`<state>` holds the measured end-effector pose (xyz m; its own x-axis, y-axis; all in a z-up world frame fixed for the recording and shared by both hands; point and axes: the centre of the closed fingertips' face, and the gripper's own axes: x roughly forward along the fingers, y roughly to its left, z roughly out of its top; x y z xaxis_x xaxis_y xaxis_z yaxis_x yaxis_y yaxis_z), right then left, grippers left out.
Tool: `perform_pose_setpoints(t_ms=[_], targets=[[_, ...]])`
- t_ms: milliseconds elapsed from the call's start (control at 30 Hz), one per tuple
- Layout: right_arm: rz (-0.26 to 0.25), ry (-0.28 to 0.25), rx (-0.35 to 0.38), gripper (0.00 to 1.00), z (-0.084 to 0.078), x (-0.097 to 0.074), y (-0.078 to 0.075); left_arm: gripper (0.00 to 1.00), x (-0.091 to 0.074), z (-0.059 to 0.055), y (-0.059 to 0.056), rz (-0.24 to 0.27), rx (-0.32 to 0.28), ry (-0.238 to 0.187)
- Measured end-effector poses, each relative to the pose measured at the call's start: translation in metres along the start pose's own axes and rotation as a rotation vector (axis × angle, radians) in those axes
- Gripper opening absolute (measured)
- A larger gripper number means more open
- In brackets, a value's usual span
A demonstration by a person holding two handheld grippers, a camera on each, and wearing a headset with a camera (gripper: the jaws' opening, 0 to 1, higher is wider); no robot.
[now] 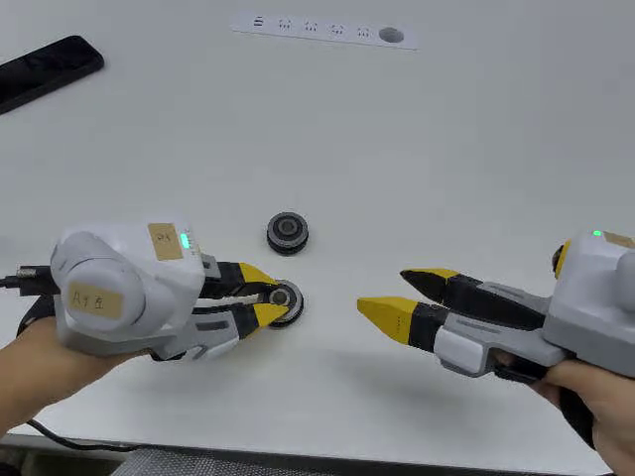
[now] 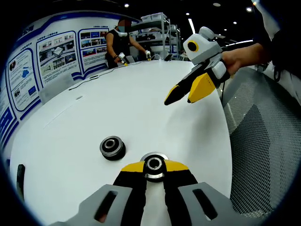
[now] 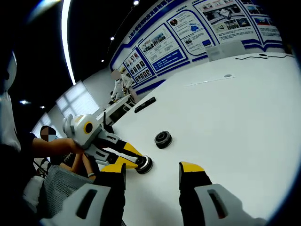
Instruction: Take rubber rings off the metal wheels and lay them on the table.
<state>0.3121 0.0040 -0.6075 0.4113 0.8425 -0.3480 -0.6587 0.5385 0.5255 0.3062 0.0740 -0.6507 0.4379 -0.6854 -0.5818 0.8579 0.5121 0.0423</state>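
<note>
A metal wheel with a black rubber ring [image 1: 286, 300] [image 2: 154, 166] [image 3: 144, 164] lies flat on the white table, pinched between the yellow tips of my left gripper [image 1: 264, 295] [image 2: 154, 166] [image 3: 133, 157]. A second wheel [image 1: 288, 232] [image 2: 112, 147] [image 3: 163, 139], also ringed in black rubber, sits on the table a little farther away. My right gripper [image 1: 405, 291] [image 3: 151, 168] [image 2: 186, 92] hovers open to the right of the held wheel, its jaws wide apart and empty.
The white table [image 1: 417, 159] stretches away on all sides. A white power strip [image 1: 322, 30] lies at the far edge and a black phone [image 1: 45, 69] at the far left. A cable [image 1: 69, 441] trails near the front edge. People stand far behind.
</note>
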Motion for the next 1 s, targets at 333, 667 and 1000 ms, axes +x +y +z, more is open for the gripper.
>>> perform_pose_setpoints(t_ms=[333, 667, 1000], targets=[[0.053, -0.038, 0.164, 0.36, -0.003, 0.026, 0.015, 0.13, 0.002, 0.000, -0.001, -0.014, 0.068, 0.059], [0.074, -0.024, 0.281, 0.35, -0.011, 0.047, 0.021, 0.13, 0.002, -0.005, 0.003, -0.031, 0.055, 0.055], [0.034, 0.044, 0.335, 0.36, -0.024, 0.060, 0.018, 0.12, 0.002, -0.005, 0.002, -0.040, 0.061, 0.052]])
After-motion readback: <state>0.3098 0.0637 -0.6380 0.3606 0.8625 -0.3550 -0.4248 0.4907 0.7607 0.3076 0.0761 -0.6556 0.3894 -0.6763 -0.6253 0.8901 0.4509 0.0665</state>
